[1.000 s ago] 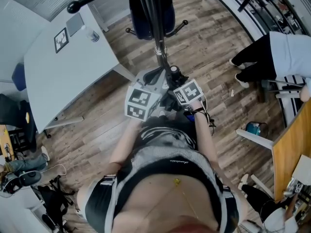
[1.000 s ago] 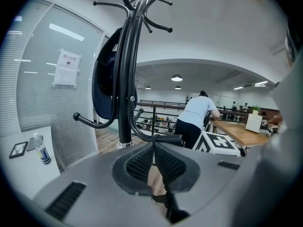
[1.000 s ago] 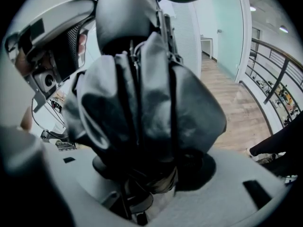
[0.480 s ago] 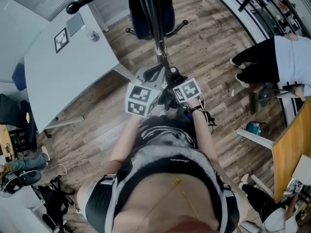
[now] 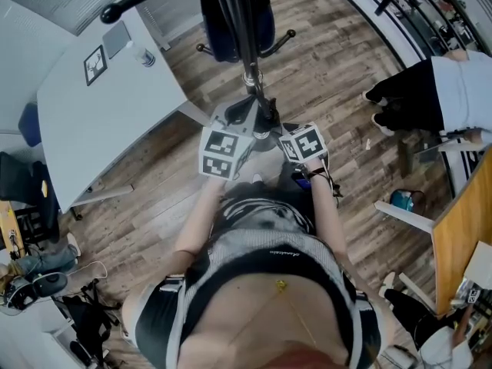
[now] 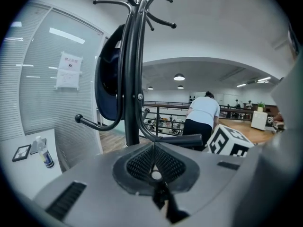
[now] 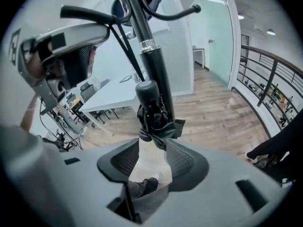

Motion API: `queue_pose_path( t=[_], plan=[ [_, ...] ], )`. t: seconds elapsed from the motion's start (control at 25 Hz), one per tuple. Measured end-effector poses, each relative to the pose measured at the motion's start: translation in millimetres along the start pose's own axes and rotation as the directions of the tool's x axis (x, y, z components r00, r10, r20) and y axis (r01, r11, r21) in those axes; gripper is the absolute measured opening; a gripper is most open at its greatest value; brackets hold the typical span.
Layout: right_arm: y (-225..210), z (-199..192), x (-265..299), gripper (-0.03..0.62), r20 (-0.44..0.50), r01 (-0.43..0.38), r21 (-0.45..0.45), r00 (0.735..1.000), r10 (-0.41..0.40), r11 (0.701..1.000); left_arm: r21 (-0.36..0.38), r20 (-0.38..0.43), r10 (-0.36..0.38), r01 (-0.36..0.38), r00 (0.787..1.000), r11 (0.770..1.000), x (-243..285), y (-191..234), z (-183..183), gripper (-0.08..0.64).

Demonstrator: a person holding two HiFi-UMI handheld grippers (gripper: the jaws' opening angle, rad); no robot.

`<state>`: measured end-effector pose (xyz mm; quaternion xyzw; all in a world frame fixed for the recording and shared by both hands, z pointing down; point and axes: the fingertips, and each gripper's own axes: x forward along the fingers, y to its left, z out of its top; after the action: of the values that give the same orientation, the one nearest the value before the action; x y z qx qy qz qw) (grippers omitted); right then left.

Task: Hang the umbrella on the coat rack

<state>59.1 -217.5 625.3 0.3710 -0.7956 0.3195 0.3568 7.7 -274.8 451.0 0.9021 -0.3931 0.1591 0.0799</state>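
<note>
The black coat rack rises ahead of me, its pole close by. A dark blue bag hangs on it. The black folded umbrella dangles beside the pole by a thin strap. That strap runs up into my left gripper, which is shut on it and is held level near the hooks. My right gripper points down under the umbrella. Its jaws are closing, with the umbrella's crumpled lower end just at their tips and the pads clear of it. In the head view both marker cubes sit against the pole.
A white table with a small bottle stands on the left. A person bends over at the right by a railing. A wooden desk edges the right side. Wood floor lies around the rack's base.
Both grippers have edged slightly toward the rack's pole and now cover the umbrella's black top in the head view. The person at the right has shifted a little.
</note>
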Motion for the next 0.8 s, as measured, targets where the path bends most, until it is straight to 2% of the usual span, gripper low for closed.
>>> queue_pose_path(
  t=[0.12,0.32,0.48,0.68,0.8],
  plan=[
    [-2,0,-11,0.18,0.018,-0.003,-0.004,1.0,0.003,1.0,-0.003,0.029,0.011,-0.011,1.0,1.0,1,7,9,0.011],
    [1,8,-27,0.172,0.075,0.01,-0.007,0.997,-0.01,1.0,0.002,0.015,0.005,-0.005,1.0,1.0,2,11,5,0.012],
    [7,22,-44,0.155,0.164,0.004,-0.023,0.986,-0.001,1.0,-0.019,-0.001,-0.004,0.004,1.0,1.0,0,7,-3,0.012],
    [10,30,-56,0.153,0.223,0.007,-0.055,0.975,0.006,0.998,-0.041,-0.022,-0.015,0.014,1.0,0.999,-3,0,-13,0.012],
    [13,39,-64,0.15,0.278,0.009,-0.068,0.96,0.01,0.998,-0.049,-0.009,-0.015,0.014,1.0,0.999,-5,-3,-15,0.012]
  ],
)
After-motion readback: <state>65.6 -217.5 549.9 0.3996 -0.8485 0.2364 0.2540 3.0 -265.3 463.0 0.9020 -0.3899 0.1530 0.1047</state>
